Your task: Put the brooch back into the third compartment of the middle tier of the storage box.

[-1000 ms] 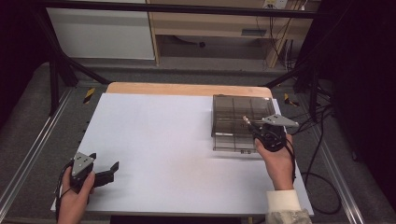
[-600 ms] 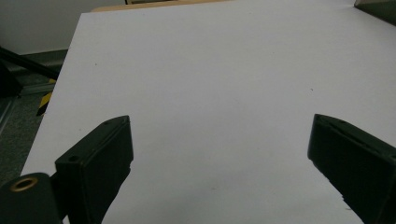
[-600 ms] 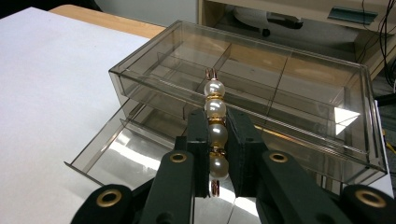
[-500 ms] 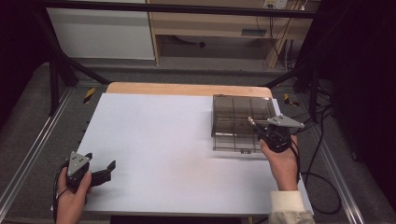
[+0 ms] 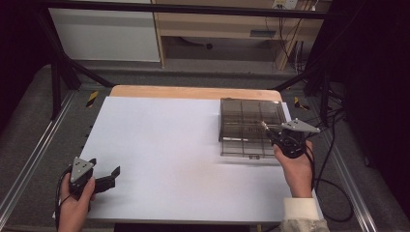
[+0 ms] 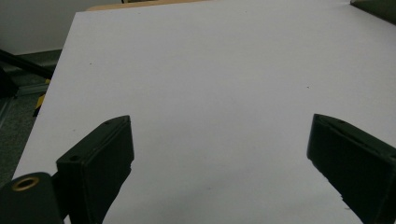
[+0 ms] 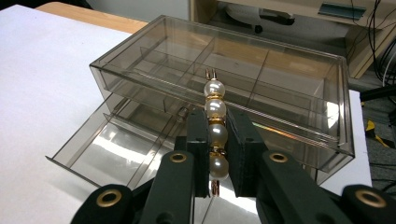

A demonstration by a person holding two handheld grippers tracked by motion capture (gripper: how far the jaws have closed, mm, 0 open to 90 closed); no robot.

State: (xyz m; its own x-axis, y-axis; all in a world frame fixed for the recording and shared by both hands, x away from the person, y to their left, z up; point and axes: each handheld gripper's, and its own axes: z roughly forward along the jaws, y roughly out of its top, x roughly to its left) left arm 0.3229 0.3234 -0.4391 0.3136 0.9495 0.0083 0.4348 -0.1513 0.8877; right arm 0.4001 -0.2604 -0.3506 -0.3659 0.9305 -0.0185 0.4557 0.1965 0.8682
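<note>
Since the earlier frames, the right gripper (image 5: 269, 129) has shifted slightly right along the near edge of the clear plastic organizer box (image 5: 251, 126), which sits at the far right of the white table (image 5: 164, 145); the left gripper (image 5: 109, 178) has stayed near the table's front left corner, jaws wide and empty over bare surface. A drawer (image 7: 116, 149) stands pulled open at the box's lower tier, just below and ahead of the right gripper. Narrow jaws pinch a pearl hair clip (image 7: 215, 126), its long axis pointing away from the hand toward the box, so the right hand is much the nearer.
</note>
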